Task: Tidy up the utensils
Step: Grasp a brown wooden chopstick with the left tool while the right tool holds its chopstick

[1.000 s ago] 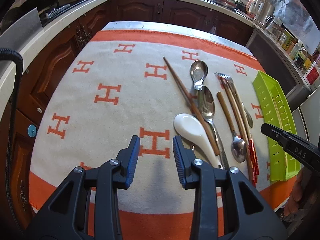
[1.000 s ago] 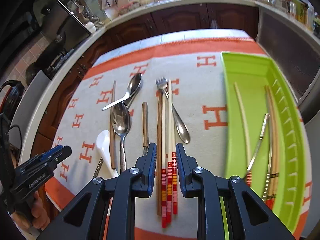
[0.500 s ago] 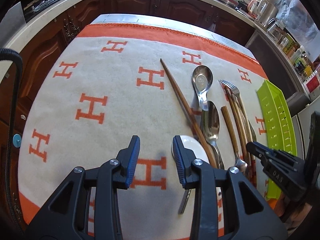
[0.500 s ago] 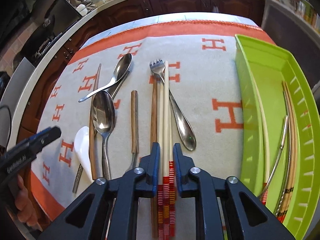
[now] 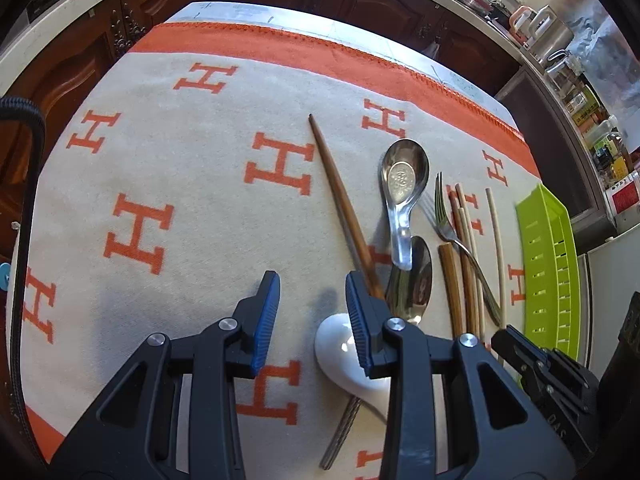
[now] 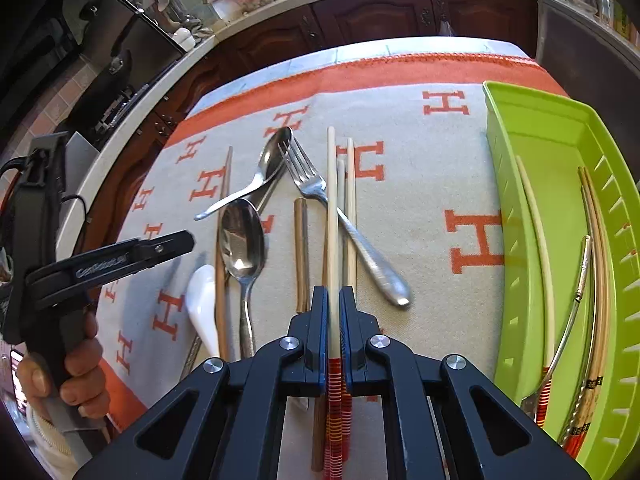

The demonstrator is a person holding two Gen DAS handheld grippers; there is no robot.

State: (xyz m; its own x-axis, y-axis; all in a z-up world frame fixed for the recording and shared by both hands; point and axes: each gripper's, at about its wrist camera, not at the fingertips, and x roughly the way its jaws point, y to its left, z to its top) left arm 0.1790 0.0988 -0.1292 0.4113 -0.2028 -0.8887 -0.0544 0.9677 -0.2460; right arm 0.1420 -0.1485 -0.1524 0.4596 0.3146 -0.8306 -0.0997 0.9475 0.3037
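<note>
My right gripper (image 6: pixel 331 292) is closing its jaws on a cream chopstick (image 6: pixel 331 208) with a red-striped end, and both pads press its sides. More striped chopsticks (image 6: pixel 351 216), a fork (image 6: pixel 308 184), steel spoons (image 6: pixel 242 236) and a wooden-handled utensil (image 6: pixel 302 252) lie beside it on the cloth. My left gripper (image 5: pixel 311 288) hovers open and holds nothing. Its right finger is over the bowl of a white ceramic spoon (image 5: pixel 340 356). A dark wooden chopstick (image 5: pixel 340 208) runs diagonally ahead of it. The green tray (image 6: pixel 560 128) at right holds several chopsticks.
An orange-and-cream cloth (image 5: pixel 160 160) with H marks covers the table; its left half is bare. Dark wood cabinets and a countertop ring the table. Jars and kettles (image 5: pixel 552 32) stand on the far right counter. A hand (image 6: pixel 76 372) grips the left tool's handle.
My right gripper's jaws closed from apart onto the cream chopstick. My left gripper moved forward and lower, so that it now hangs over the white spoon.
</note>
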